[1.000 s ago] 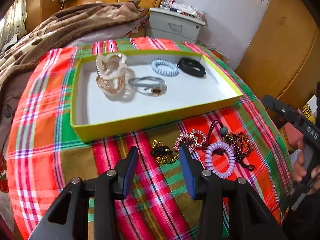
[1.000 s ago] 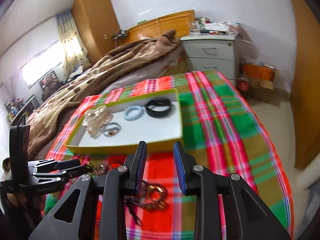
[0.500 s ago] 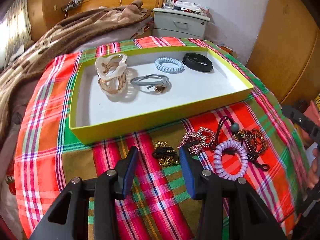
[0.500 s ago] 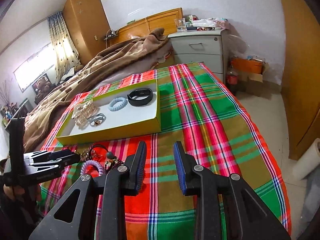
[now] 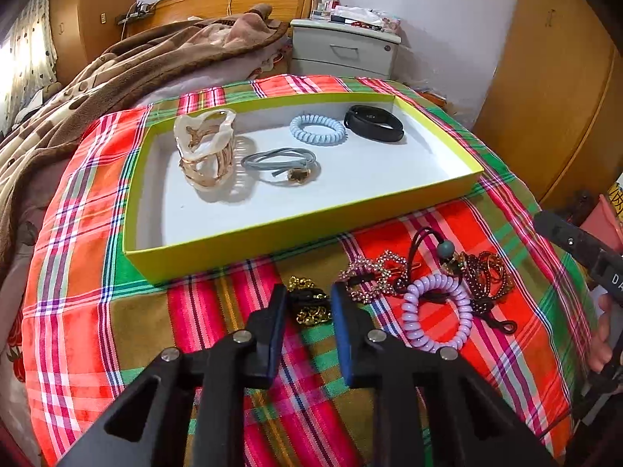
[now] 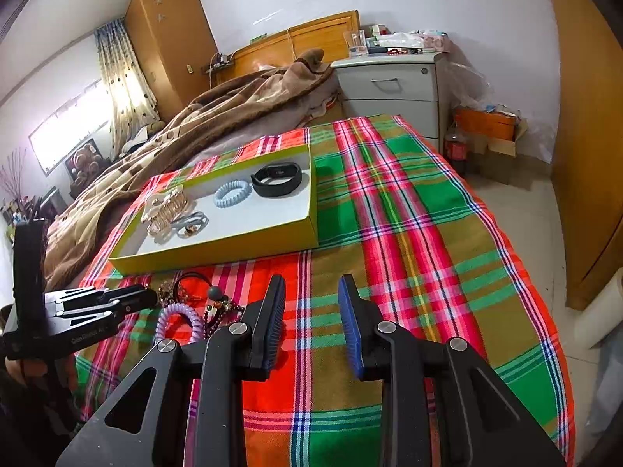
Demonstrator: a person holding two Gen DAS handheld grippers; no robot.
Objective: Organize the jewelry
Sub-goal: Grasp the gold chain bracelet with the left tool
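- Plaid cloth point(image 5: 97, 272) in red, green and olive covers the work surface, with a brown blanket point(image 5: 128, 70) heaped behind it and a pale nightstand point(image 5: 342, 50) against the wall.
- A shallow yellow-green tray point(image 5: 296, 229) with a white floor sits on the cloth.
- Inside the tray lie a translucent hair claw point(image 5: 204, 148) at the left, a grey hair tie point(image 5: 278, 159) just beside it, a light-blue coil tie point(image 5: 317, 129) and a black band point(image 5: 373, 123) toward the far right corner.
- In front of the tray, loose on the cloth, are a black-and-gold chain piece point(image 5: 309, 305), a rhinestone clip point(image 5: 370, 272), a lilac coil tie point(image 5: 436, 317) and dark beaded bracelets point(image 5: 486, 276), clustered and partly overlapping.
- The left gripper point(image 5: 305, 307) hangs over the chain piece, jaws spread to either side of it, nothing clamped.
- The right gripper point(image 6: 311, 311) hovers over bare cloth to the right of the loose pile, jaws apart and empty.
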